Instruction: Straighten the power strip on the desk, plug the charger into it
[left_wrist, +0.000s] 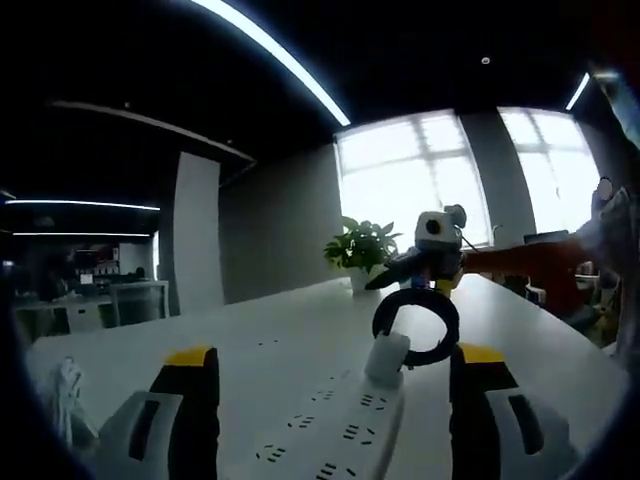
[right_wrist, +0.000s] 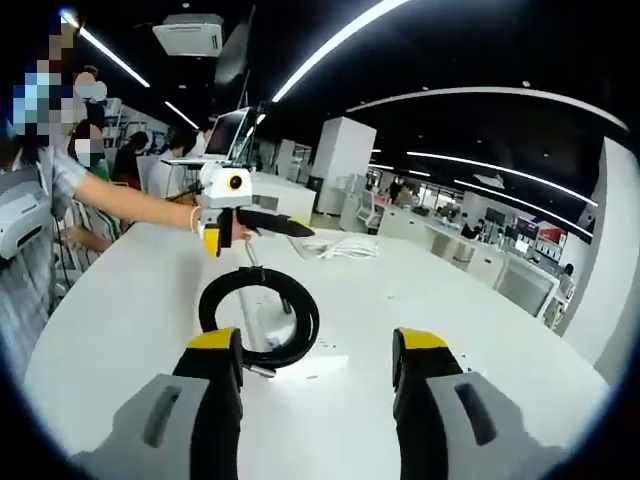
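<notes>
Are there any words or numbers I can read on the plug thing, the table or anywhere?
None: no readable text in either view.
The power strip shows only dark socket slots, no letters.
The monitor and the far office shelves are too small and blurred to read.
The black cable coil and white table carry no markings.

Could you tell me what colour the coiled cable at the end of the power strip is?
Black; the coiled cable shows best in the right gripper view.
</notes>
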